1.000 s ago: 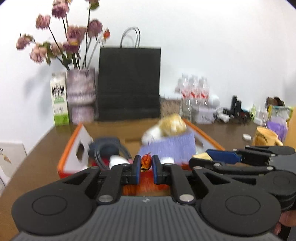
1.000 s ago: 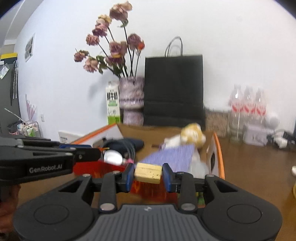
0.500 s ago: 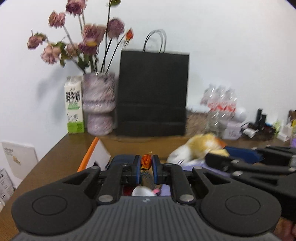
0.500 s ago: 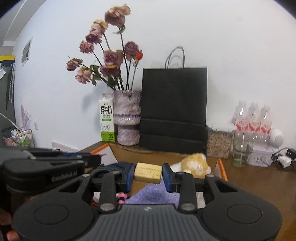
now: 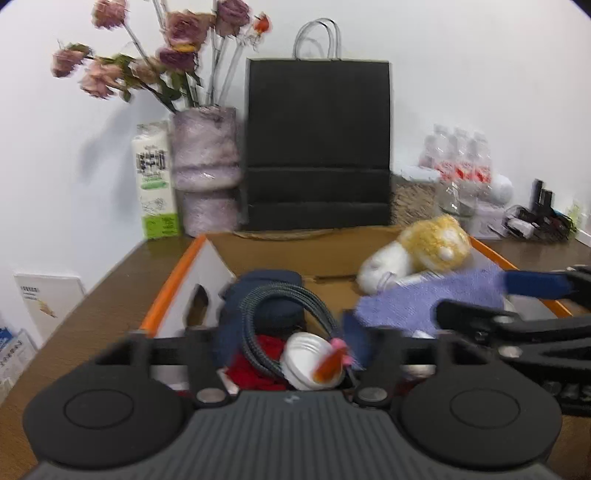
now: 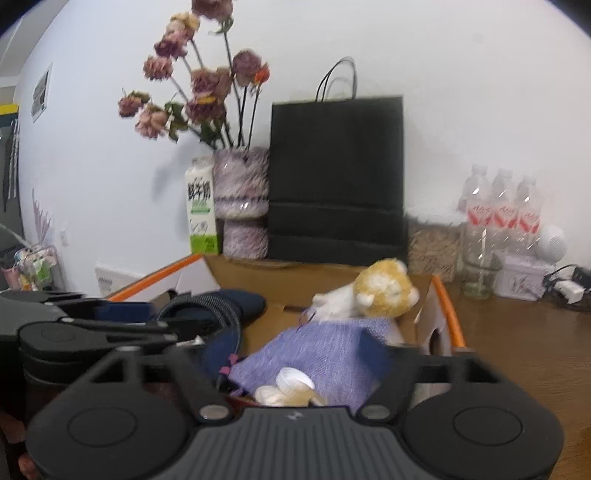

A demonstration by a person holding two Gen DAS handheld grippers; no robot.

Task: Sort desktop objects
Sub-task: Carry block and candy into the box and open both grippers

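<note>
Both tongs, left gripper (image 5: 288, 347) and right gripper (image 6: 295, 354), are opening, items dropped; carton (image 6: 200, 210) lettering blurred

Left gripper (image 5: 290, 345) jaws opening, right gripper (image 6: 295, 363) jaws opening, side by side, tilted slightly down

The wall (image 5: 461, 74) behind everything is plain white and the light is soft and even. A brown wooden table (image 6: 517, 350) runs up to it. At the back a tall black paper bag (image 5: 317, 144) stands against the wall. Just beside it is a purple vase (image 5: 205, 170) with dried pink flowers (image 5: 173, 33), and next to that a white and green milk carton (image 5: 155, 181). On the other side are 3 water bottles (image 6: 502, 210), an empty glass jar (image 6: 480, 273) and a small white box (image 6: 521, 277).
</note>
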